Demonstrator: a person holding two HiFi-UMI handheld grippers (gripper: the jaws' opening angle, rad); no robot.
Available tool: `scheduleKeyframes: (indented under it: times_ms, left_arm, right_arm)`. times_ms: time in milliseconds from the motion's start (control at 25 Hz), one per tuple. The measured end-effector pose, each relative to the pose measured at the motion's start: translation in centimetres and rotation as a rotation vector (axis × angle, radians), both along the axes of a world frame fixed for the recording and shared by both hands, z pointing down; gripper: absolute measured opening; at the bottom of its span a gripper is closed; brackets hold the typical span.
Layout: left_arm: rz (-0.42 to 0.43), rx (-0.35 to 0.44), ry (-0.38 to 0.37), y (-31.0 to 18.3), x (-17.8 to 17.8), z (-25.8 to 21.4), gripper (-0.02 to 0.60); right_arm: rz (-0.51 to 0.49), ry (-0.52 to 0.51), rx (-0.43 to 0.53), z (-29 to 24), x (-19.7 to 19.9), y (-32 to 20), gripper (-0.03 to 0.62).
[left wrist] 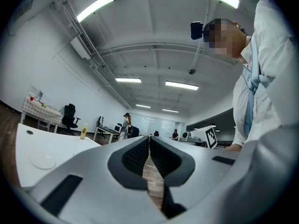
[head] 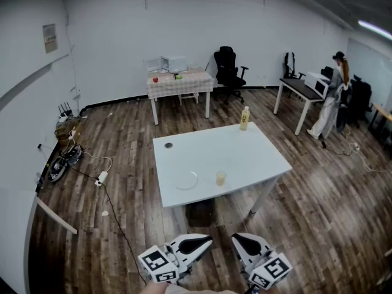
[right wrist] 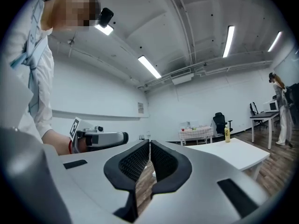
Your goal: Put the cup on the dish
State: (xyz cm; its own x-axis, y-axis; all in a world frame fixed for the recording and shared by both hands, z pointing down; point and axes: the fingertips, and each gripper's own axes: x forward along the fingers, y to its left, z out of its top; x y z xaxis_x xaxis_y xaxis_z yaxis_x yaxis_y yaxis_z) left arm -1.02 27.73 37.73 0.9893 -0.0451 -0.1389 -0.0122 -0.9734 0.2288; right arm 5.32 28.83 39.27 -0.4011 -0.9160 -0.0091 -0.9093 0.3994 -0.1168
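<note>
Left gripper point(head: 205, 242) and right gripper point(head: 236, 237) are held side by side at the bottom of head view, above wood floor point(head: 122, 164) and well short of white table point(head: 245, 155), w/ marker cubes turned toward the camera. Both sets of jaws are seen fully closed in the gripper views: ribbed pads are pressed together at the tips, nothing is gripped, and only floorboards are glimpsed thru the slit lower down. Cup point(head: 221, 177), clear w/ a yellowish tint, is stood upright on the table nr its front edge. Dish point(head: 187, 180), a clear round plate, is laid flat just left of the cup, w/ a bare gap btwn the two, so the cup is not yet on the dish. Yellow-labelled bottle point(head: 245, 118) is stood at the table's far edge, well apart from both. In right gripper view the left gripper is seen at frame left, gripped by a hand point(right wrist: 56, 146) from a white sleeve. In bkgd, a 2nd table w/ checked cloth point(head: 179, 81) is set against the far wall beside a black office chair point(head: 228, 69), and a person point(head: 334, 97) is seen standing at a desk at far right.
</note>
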Motion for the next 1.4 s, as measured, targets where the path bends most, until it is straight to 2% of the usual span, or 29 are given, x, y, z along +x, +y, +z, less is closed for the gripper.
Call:
scheduleKeyframes:
  times_ms: [640, 840, 1000, 1200, 1400]
  left_arm:
    - [-0.035, -0.013, -0.004, 1.6, 0.6, 0.1, 0.012]
    - [-0.037, -0.022, -0.026, 1.8, 0.9, 0.8, 0.012]
    - [-0.044, -0.018, -0.020, -0.4, 0.8, 0.8, 0.012]
    - [-0.051, -0.025, -0.008, -5.3, 0.5, 0.9, 0.012]
    - [-0.019, -0.010, 0.000, -9.8, 0.5, 0.7, 0.012]
  right_arm:
    - [-0.052, -0.014, -0.013, 0.5, 0.3, 1.5, 0.034]
    - [-0.061, -0.030, -0.030, 1.2, 0.9, 0.9, 0.034]
    - [-0.067, -0.031, -0.018, 1.1, 0.9, -1.4, 0.034]
    - [-0.078, -0.018, -0.027, 1.1, 0.3, -5.6, 0.034]
    - [-0.080, -0.015, -0.018, 0.9, 0.3, -9.9, 0.034]
